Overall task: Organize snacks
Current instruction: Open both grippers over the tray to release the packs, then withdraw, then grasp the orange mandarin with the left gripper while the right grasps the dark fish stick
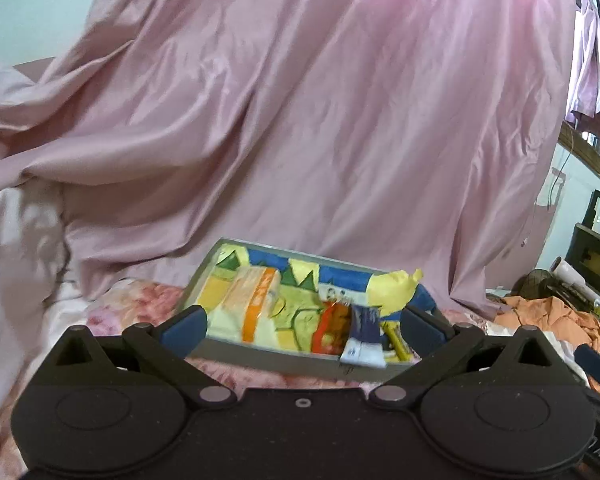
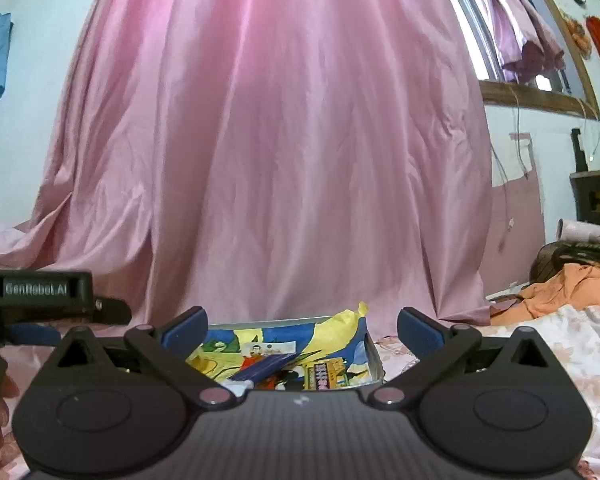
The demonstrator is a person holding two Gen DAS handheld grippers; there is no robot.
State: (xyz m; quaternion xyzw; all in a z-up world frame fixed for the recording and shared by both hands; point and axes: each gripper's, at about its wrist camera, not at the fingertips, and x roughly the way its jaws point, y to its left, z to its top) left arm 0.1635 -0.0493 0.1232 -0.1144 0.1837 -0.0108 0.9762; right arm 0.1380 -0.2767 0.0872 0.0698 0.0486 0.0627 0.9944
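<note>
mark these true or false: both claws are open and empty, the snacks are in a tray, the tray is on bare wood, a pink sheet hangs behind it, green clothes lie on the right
1. Both claws are open and empty. True: left claw and right claw hold nothing.
2. The snacks lie in a tray. True.
3. The tray sits on bare wood. False: on a floral cloth.
4. A pink sheet hangs behind it. True.
5. Green clothes lie at the right. False: they are orange clothes.
</note>
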